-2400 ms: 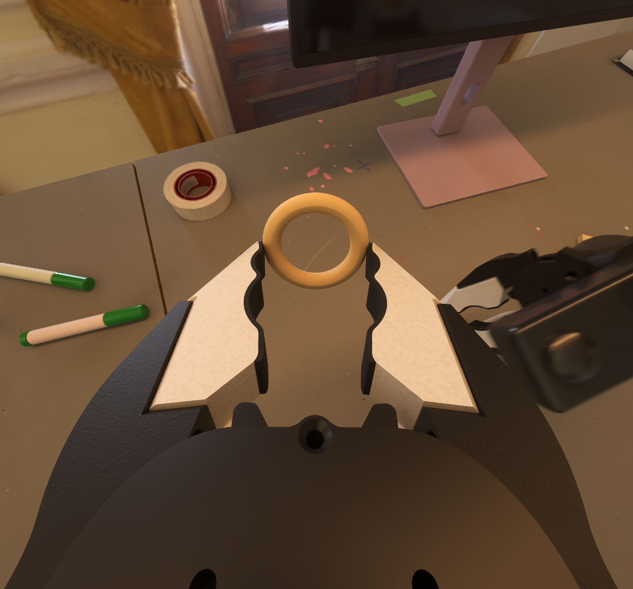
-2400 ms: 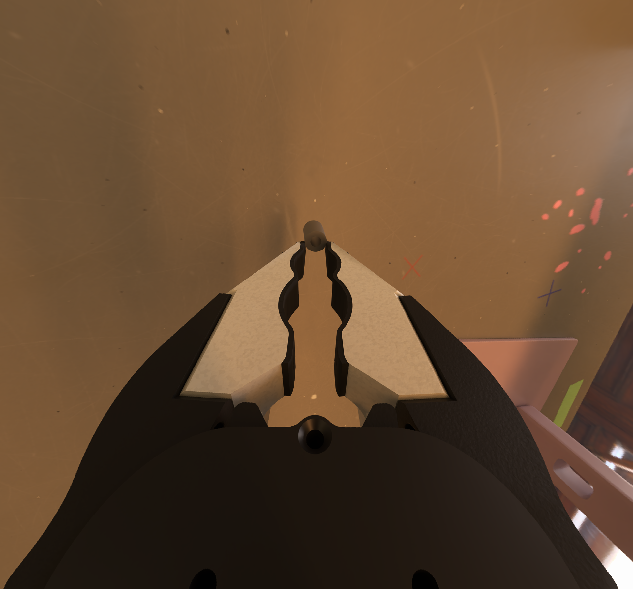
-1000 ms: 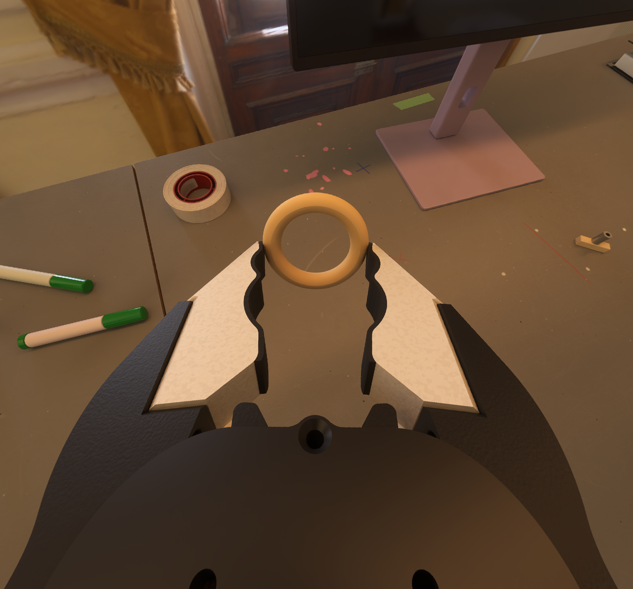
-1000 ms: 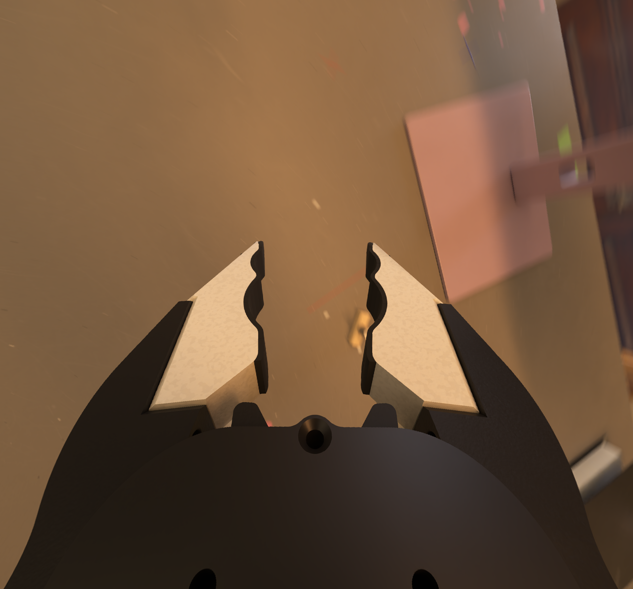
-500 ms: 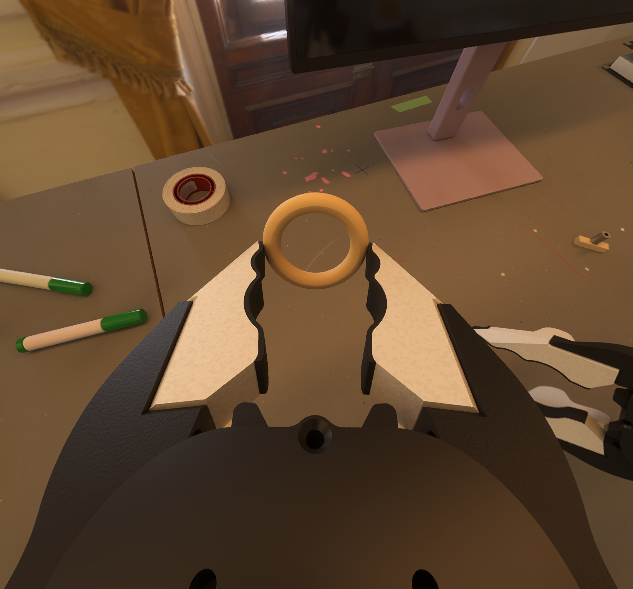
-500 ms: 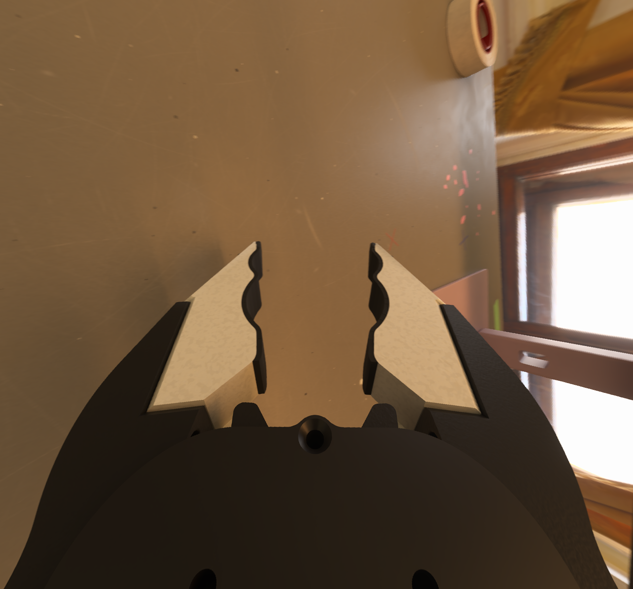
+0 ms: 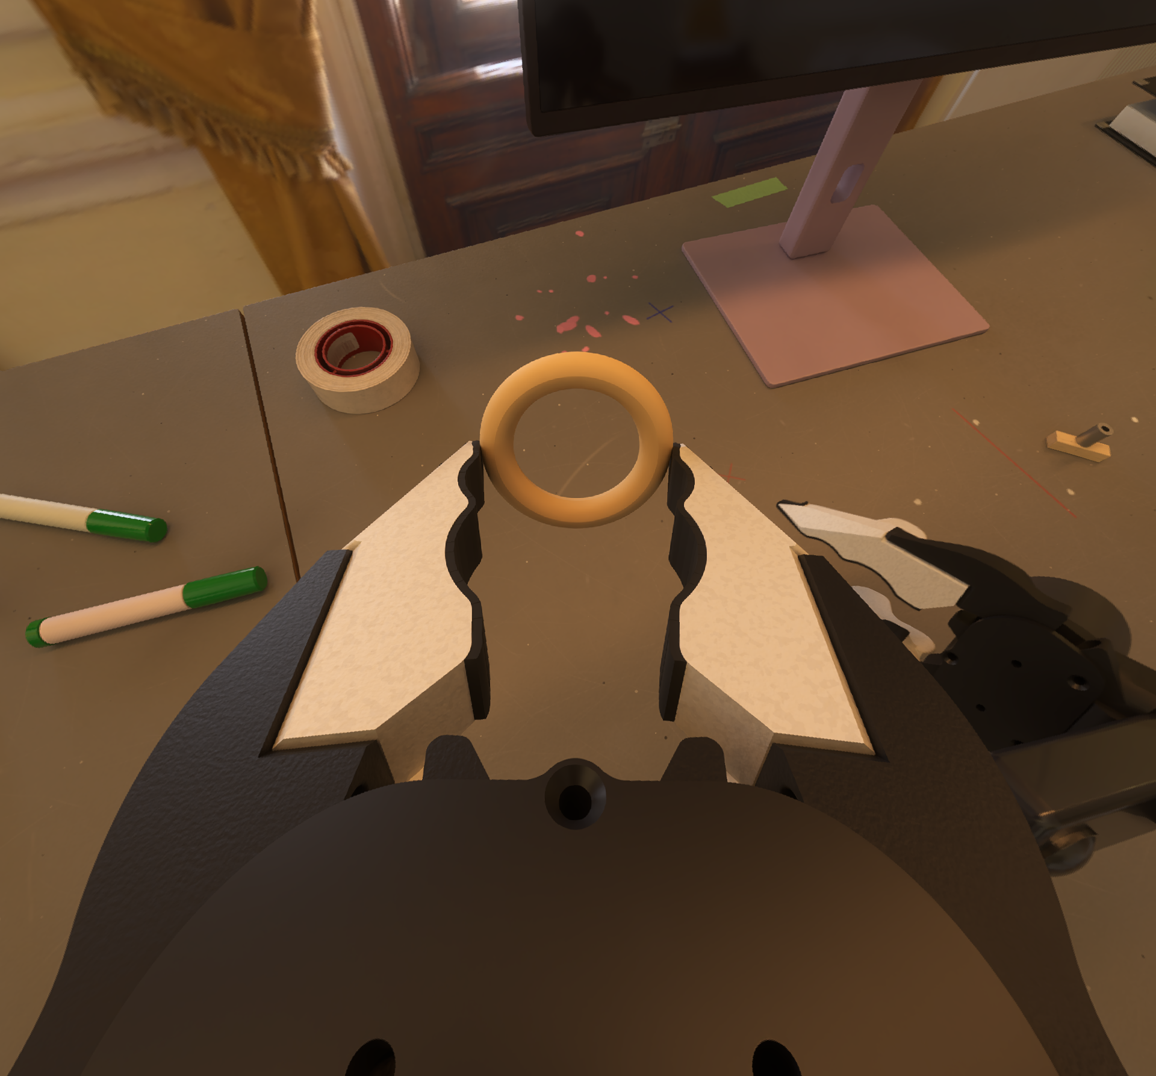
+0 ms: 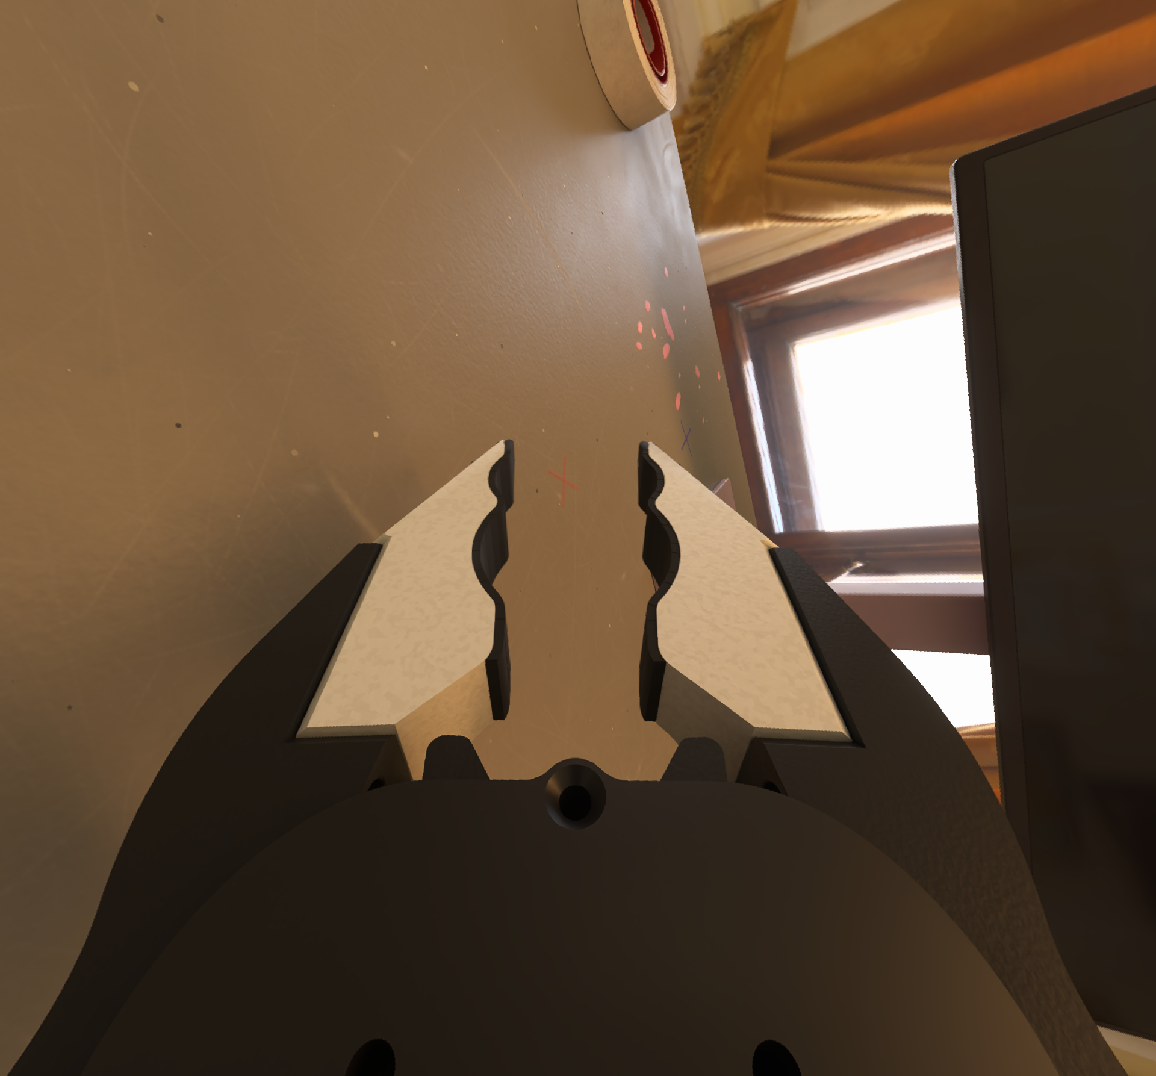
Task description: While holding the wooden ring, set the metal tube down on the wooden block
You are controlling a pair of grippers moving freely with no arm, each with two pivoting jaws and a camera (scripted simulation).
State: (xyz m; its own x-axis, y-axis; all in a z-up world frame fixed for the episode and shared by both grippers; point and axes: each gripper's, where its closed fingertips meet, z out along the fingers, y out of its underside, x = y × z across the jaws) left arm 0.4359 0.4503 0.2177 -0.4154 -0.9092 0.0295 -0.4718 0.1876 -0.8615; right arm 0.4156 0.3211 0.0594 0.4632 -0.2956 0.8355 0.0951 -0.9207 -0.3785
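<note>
My left gripper (image 7: 575, 451) is shut on the wooden ring (image 7: 500, 420), an orange-tan ring held between the fingertips above the desk. The small grey metal tube (image 7: 1093, 434) rests on the small wooden block (image 7: 1074, 446) far right on the desk. My right gripper (image 8: 575, 451) is open and empty, rolled on its side low over the desk. It also shows in the left wrist view (image 7: 832, 558), just right of my left gripper. The tube and block do not show in the right wrist view.
A roll of tape (image 7: 356, 359) lies at the back left, also in the right wrist view (image 8: 625, 32). Two green-capped markers (image 7: 150, 605) lie at the left. A monitor (image 7: 813, 14) on a pink stand (image 7: 838, 295) is at the back right.
The right gripper let go of the tube on the block, opened, drew back and rolled sideways beside my left gripper. In the last half second its jaws narrowed a little. The left gripper kept hold of the ring.
</note>
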